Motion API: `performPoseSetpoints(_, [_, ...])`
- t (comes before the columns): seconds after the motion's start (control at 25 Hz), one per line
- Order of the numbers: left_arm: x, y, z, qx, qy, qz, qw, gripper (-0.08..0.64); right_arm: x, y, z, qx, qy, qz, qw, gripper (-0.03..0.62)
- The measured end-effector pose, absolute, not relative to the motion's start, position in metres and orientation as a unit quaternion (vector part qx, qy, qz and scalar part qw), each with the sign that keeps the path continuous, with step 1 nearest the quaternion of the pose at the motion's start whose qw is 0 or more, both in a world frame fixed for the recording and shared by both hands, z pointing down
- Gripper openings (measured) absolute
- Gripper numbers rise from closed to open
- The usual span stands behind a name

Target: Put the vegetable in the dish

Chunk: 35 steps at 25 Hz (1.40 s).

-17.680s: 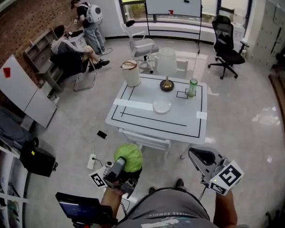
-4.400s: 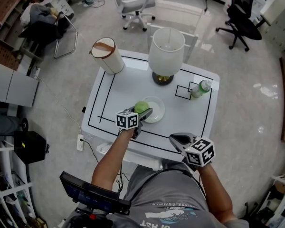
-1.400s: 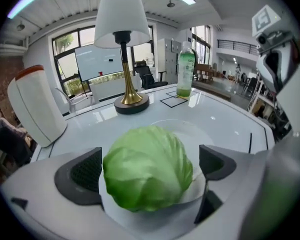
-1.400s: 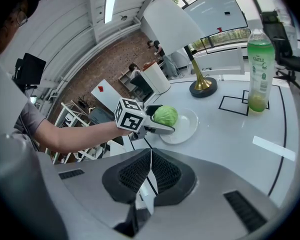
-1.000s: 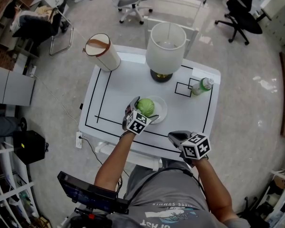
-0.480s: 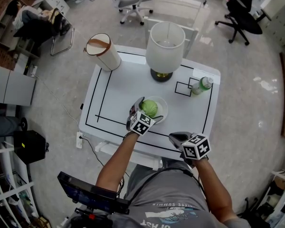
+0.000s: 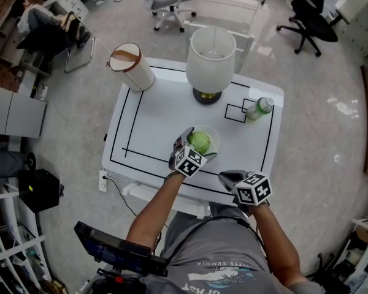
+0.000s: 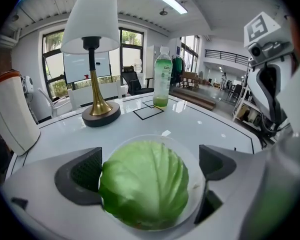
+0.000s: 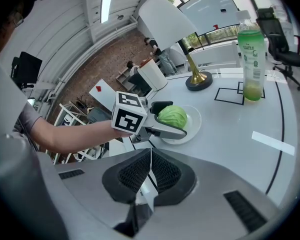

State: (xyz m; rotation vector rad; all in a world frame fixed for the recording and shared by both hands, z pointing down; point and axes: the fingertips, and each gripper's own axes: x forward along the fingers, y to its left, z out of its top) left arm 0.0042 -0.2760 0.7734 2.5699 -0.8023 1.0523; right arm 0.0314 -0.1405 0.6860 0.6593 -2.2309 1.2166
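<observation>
A round green cabbage (image 7: 200, 141) rests in the shallow clear dish (image 7: 215, 133) near the front middle of the white table (image 7: 153, 121). My left gripper (image 7: 197, 144) straddles it and is open. In the left gripper view the cabbage (image 8: 142, 186) fills the dish (image 8: 181, 142); the left pad sits against it and a gap shows at the right pad (image 8: 215, 161). My right gripper (image 7: 230, 177) hangs shut and empty over the table's front edge. Its closed pads (image 9: 150, 171) point toward the cabbage (image 9: 172, 116).
A white-shaded lamp (image 7: 211, 60) stands behind the dish. A green bottle (image 7: 257, 108) is at the back right by a taped square. A white cylinder with a brown band (image 7: 130, 65) is on the far left corner. Office chairs stand beyond the table.
The left gripper has carried the cabbage a little to the right, onto the middle of the dish. The right gripper has stayed in place.
</observation>
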Motion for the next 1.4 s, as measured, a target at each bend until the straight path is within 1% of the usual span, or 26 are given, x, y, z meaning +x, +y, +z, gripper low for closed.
performPoseSetpoints(0.44, [0.008, -0.273, 0.757, 0.891, -0.276, 0.344, 0.106, 0.586, 0.033, -0.138, 0.685, 0.245, -0.821, 0.447, 0.255, 0.008])
performPoseSetpoints(0.8, [-0.036, -0.268, 0.746, 0.881, -0.313, 0.333, 0.12, 0.585, 0.024, -0.131, 0.68, 0.24, -0.827, 0.44, 0.255, 0.008])
performPoseSetpoints(1.2, [-0.081, -0.233, 0.744, 0.876, -0.32, 0.332, 0.144, 0.584, 0.002, -0.122, 0.673, 0.232, -0.835, 0.429, 0.254, 0.008])
performPoseSetpoints(1.4, [-0.093, -0.23, 0.712, 0.884, -0.34, 0.296, 0.121, 0.581, -0.001, -0.118, 0.667, 0.237, -0.837, 0.423, 0.254, 0.008])
